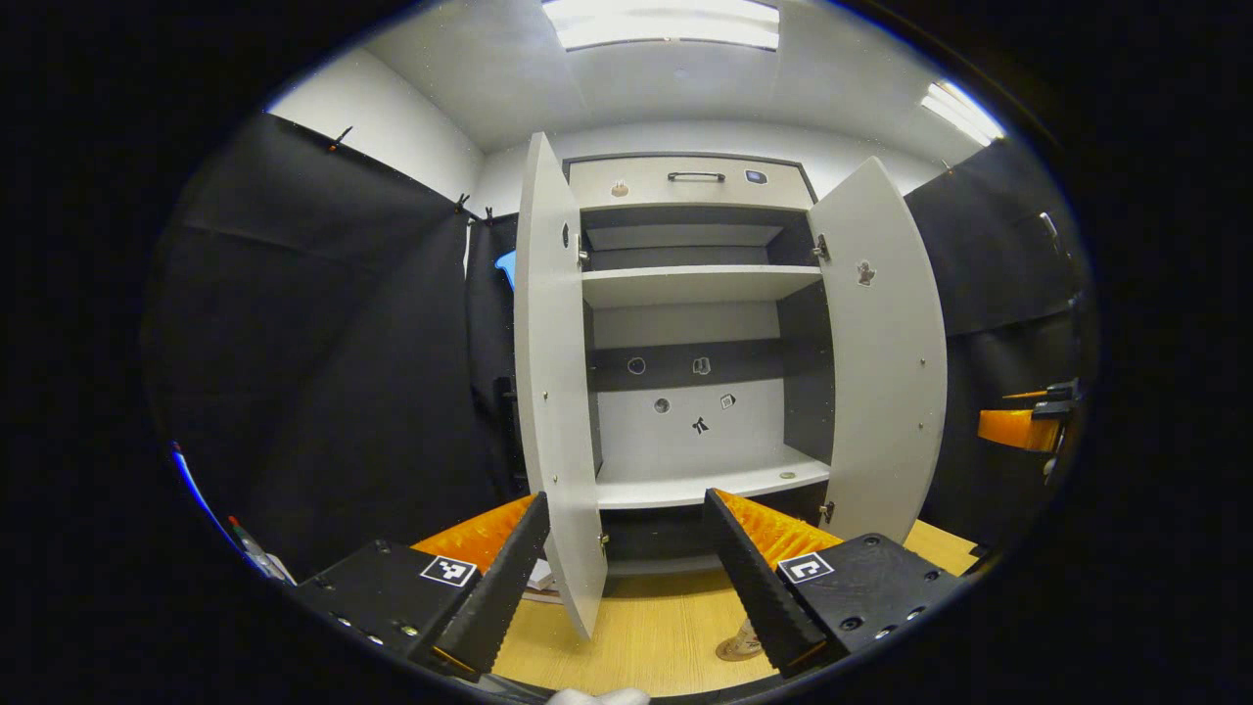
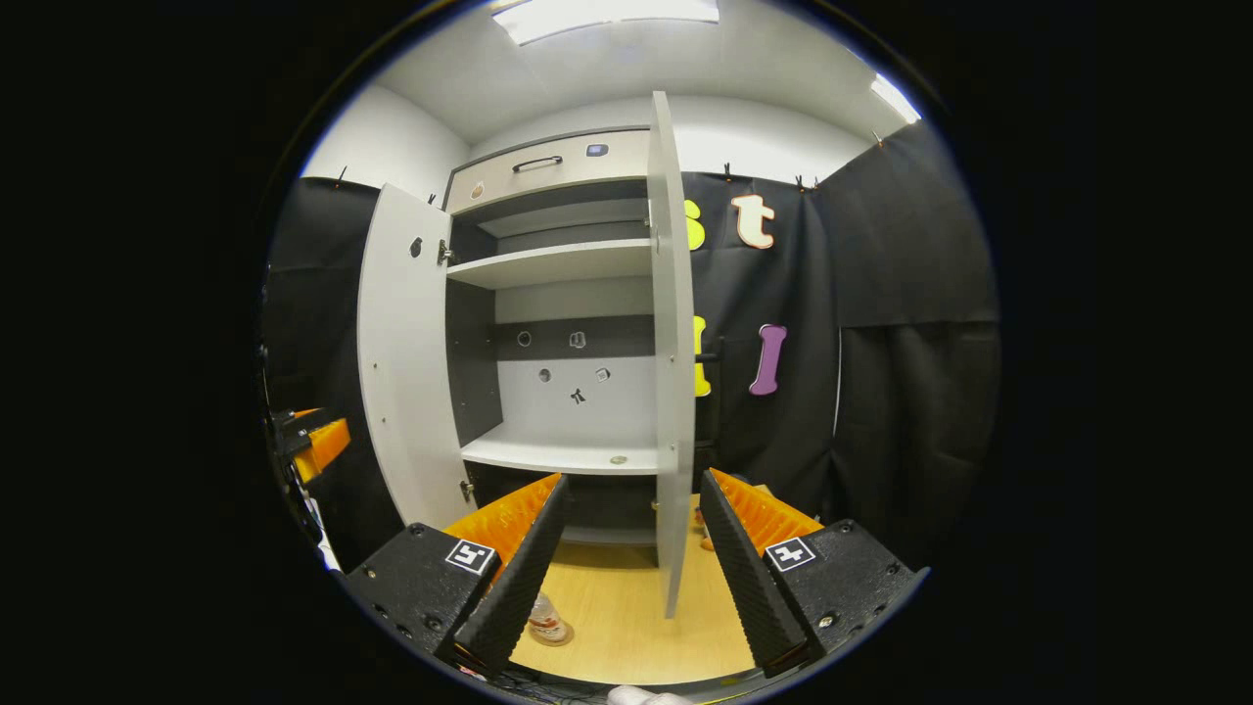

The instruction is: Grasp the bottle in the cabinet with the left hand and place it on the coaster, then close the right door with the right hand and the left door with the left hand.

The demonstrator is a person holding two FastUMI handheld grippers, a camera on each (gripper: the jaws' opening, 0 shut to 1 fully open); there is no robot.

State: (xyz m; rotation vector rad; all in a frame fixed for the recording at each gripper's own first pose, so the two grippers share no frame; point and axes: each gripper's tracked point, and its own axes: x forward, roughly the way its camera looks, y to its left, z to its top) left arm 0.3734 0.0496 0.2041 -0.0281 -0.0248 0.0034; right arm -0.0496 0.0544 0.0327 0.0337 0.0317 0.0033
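Hanging wide open and empty, both grippers' fingers: left gripper [image 1: 626, 578], right gripper [image 2: 631, 573]. Bottle [image 2: 546, 621] looks already down on the coaster [image 1: 739, 647] on the surface. Next, I'd guess: right door [image 2: 673, 343] needs pushing shut.

text: none legible | stickers on cabinet back panel [image 1: 700, 392]: small pictures, too small to read | left door [image 1: 558, 392] and right door [image 1: 881, 372]: one small sticker each, no words made out | tools: square black-and-white marker on the left tool [image 1: 626, 578] and on the right tool [image 2: 631, 558], a pattern, not writing
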